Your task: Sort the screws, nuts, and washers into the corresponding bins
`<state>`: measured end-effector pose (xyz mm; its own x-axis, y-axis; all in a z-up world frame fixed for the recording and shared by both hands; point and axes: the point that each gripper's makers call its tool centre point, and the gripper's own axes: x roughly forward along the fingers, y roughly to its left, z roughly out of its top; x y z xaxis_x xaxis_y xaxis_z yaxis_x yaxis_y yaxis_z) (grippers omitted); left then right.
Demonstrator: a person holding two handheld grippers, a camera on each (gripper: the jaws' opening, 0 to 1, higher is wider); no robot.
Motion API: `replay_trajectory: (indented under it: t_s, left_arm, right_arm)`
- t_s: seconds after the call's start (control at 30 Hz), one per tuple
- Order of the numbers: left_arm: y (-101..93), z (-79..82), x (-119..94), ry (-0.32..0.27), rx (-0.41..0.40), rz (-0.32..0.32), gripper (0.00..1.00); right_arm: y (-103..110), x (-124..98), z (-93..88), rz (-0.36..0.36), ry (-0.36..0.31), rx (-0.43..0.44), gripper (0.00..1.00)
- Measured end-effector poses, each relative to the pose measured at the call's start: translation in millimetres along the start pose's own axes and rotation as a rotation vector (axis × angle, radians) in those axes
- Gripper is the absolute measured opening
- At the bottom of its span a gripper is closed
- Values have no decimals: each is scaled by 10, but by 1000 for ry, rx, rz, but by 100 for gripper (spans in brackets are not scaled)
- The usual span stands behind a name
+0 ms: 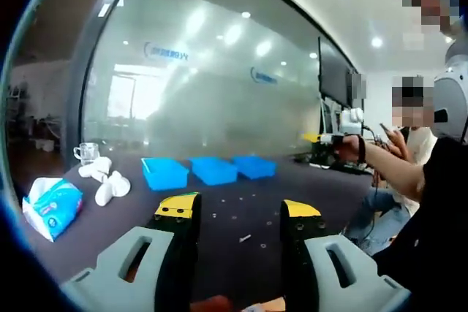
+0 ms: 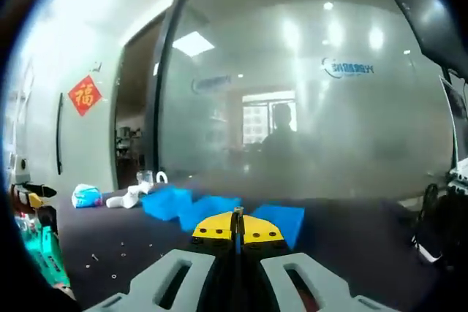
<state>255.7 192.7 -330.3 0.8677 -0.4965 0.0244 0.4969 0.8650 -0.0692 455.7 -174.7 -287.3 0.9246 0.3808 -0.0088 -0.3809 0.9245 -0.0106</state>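
Hovering with jaws apart, the left gripper faced small metal screws, nuts and washers scattered on the dark tabletop, while the right gripper, clamped on a thin metal piece, apparently carried it toward three blue plastic bins.

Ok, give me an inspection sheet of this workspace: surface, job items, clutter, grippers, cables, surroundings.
Surface: dark table.
Job's things: three blue bins in a row; small screws and washers scattered in front of them.
Clutter: tissue pack, white crumpled items, clear glass cup.
Grippers: left gripper open, holding nothing; right gripper shut on a small upright metal part, type unclear.
Cables: nothing seen clearly.
Surroundings: frosted glass wall, wall monitor, seated people, red wall ornament.
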Motion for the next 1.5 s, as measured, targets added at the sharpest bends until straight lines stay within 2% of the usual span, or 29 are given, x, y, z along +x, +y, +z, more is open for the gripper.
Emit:
replay_trajectory:
  t_s: [0.27, 0.33, 0.4, 0.63, 0.9, 1.13, 1.2, 1.27, 1.5]
  left_arm:
    - [14, -17, -54, -3, -10, 9, 38]
    - [11, 4, -66, -6, -7, 9, 38]
    - [5, 42, -82, -13, 0, 9, 38]
    - [73, 67, -147, -22, 1, 29, 38]
    - [92, 60, -133, -22, -4, 31, 38]
    - [128, 26, -140, -18, -13, 39, 38]
    - [133, 19, -141, -15, -13, 39, 38]
    - [141, 14, -140, -14, -13, 41, 38]
    - [128, 12, -128, -14, -13, 35, 38]
  right_arm:
    - [-192, 612, 59, -27, 11, -2, 0]
    - [-222, 782, 56, -12, -5, 6, 0]
    - [-330, 948, -46, -45, 38, -22, 0]
    - [-470, 1243, -232, -88, 77, 19, 0]
    - [-447, 1449, -201, -105, 87, -8, 0]
    - [-447, 1492, -236, -110, 99, -10, 0]
    - [-412, 1489, -234, -94, 91, -25, 8]
    - [-378, 1479, -229, -84, 89, -24, 25]
    - [-271, 1347, -156, -58, 63, -55, 26]
